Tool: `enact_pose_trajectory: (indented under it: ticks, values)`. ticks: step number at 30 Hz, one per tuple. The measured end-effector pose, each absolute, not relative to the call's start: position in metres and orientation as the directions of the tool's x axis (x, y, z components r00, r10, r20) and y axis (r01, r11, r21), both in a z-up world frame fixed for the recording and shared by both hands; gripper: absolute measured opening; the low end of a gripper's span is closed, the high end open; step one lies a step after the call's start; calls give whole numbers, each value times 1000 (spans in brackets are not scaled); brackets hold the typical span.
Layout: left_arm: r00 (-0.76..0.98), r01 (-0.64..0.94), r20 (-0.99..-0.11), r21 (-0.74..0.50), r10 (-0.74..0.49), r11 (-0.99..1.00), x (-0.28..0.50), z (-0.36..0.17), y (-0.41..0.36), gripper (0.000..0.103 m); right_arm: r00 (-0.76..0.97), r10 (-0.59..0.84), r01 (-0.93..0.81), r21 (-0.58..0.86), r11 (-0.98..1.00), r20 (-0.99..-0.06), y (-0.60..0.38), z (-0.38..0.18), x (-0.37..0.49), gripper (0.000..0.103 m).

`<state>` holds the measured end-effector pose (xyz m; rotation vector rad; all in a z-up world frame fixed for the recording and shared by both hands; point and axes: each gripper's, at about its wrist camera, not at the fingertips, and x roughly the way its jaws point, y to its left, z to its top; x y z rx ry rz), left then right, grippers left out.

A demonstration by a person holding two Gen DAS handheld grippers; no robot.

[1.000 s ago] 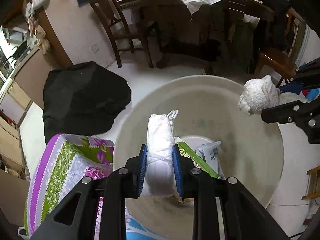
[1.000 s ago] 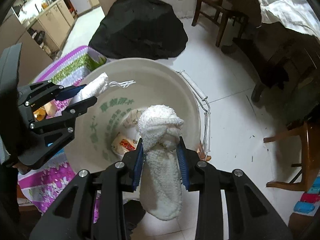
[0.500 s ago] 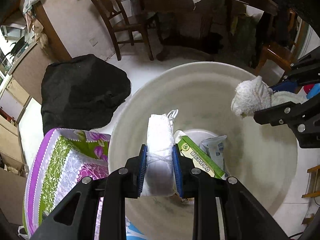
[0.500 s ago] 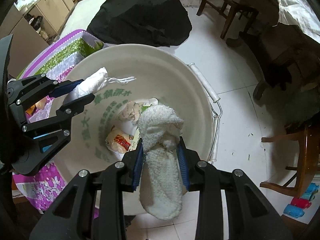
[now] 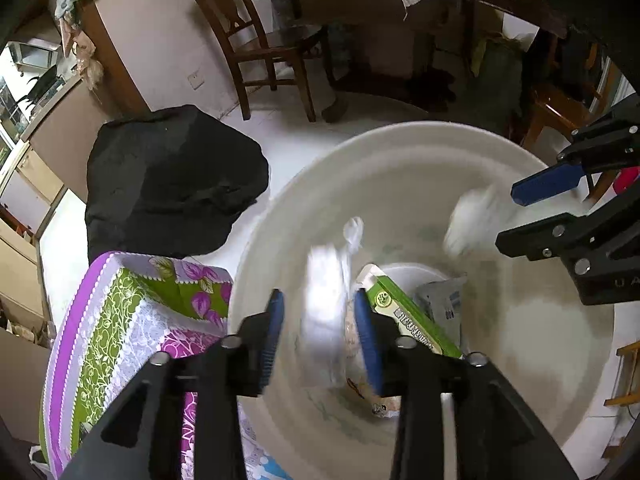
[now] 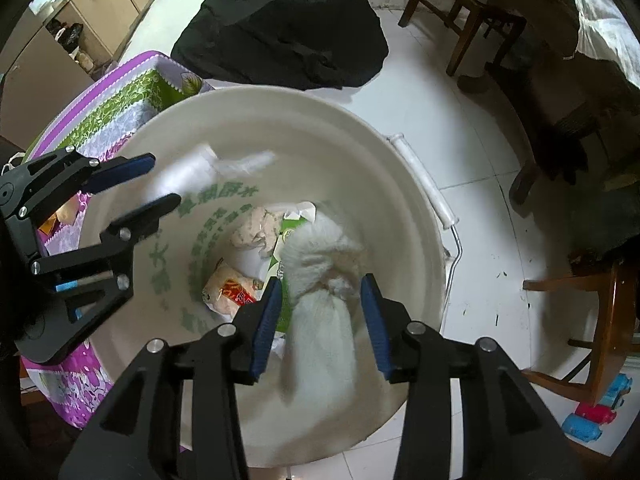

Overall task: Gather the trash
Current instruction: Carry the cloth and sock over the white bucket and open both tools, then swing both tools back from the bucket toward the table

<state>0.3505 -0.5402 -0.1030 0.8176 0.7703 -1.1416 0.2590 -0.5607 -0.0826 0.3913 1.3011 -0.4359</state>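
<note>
My left gripper [image 5: 320, 322] spread wide, white bundle [image 5: 325, 312] motion-blurred between fingers, my right gripper [image 6: 320, 316] likewise parted, fluffy towel [image 6: 320, 304] smeared, bucket [image 6: 400, 208] bottom partly hidden.

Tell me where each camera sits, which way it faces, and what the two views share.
Left wrist: rides the left gripper, looking down into the white bucket; its own open blue-padded fingers frame a blurred white bundle, and the right gripper enters at right.
Right wrist: rides the right gripper, facing down into the same bucket; its open fingers frame a fluffy white cloth, and the left gripper enters at left.
Shared: bucket, green carton, black bag, floral box.
</note>
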Motion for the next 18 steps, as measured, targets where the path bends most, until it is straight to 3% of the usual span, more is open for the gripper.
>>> enact_pose_trajectory:
  ticks: [18]
  values:
    - [261,958,-843,165,-471,236,350,-97,-535,43,204,-102,516,19,857,-974,-556,-81,261,39]
